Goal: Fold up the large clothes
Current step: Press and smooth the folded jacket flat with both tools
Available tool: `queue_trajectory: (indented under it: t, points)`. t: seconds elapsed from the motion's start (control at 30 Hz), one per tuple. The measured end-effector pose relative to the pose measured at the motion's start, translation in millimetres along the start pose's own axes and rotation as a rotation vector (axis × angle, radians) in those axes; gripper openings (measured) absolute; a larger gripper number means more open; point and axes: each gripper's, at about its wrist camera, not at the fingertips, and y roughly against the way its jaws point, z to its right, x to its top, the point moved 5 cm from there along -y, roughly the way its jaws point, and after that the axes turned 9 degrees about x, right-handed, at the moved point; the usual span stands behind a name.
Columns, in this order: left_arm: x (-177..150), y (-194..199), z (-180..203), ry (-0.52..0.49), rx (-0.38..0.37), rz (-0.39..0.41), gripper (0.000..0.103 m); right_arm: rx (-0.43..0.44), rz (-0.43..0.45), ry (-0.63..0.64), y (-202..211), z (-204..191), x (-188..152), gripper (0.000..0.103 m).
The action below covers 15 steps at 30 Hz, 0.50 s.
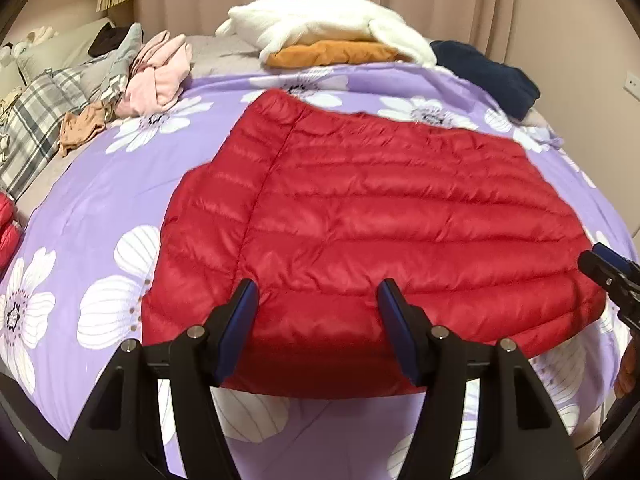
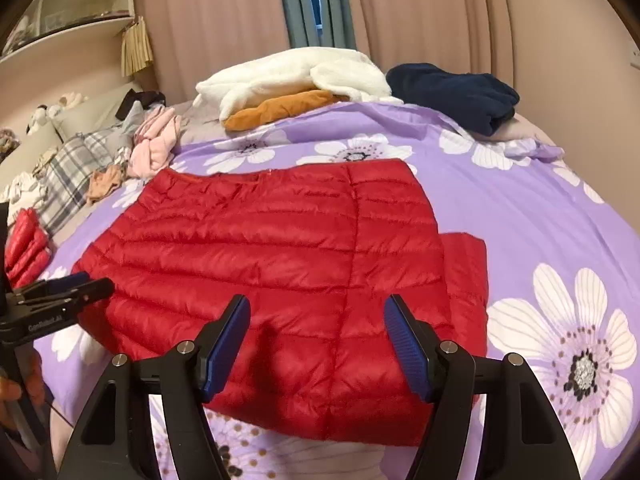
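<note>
A red quilted down jacket (image 1: 360, 220) lies flat on the purple flowered bedspread (image 1: 100, 208), its sleeves tucked in so it forms a wide block. My left gripper (image 1: 316, 292) hovers over the jacket's near edge with its blue pads apart and nothing between them. In the right wrist view the same jacket (image 2: 280, 248) fills the middle, a folded sleeve showing at its right side (image 2: 466, 264). My right gripper (image 2: 318, 308) stands open above the jacket's near hem, holding nothing. Each gripper shows at the edge of the other's view: the right one (image 1: 608, 272), the left one (image 2: 68, 292).
At the far side lie a white fleece pile (image 1: 328, 24) over an orange garment (image 1: 332, 54) and a navy bundle (image 1: 492, 72). Pink clothes (image 1: 160, 72), a plaid item (image 1: 36, 120) and a tan piece (image 1: 80, 128) crowd the left. Another red garment (image 2: 26, 244) sits at the left edge.
</note>
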Motion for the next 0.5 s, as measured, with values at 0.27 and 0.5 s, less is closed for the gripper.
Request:
queue_trajectory:
  t: [0.27,0.5]
  points:
    - [-13.3,-17.5,-2.1,0.014,-0.027,-0.059,0.065,-0.015,-0.087,-0.038,-24.9,9.5,-21.3,0.069]
    - [-16.4,-25.7,-2.8,0.024,-0.049,-0.075,0.066,-0.008,-0.102,-0.059,-33.8,11.1,-31.9,0.069]
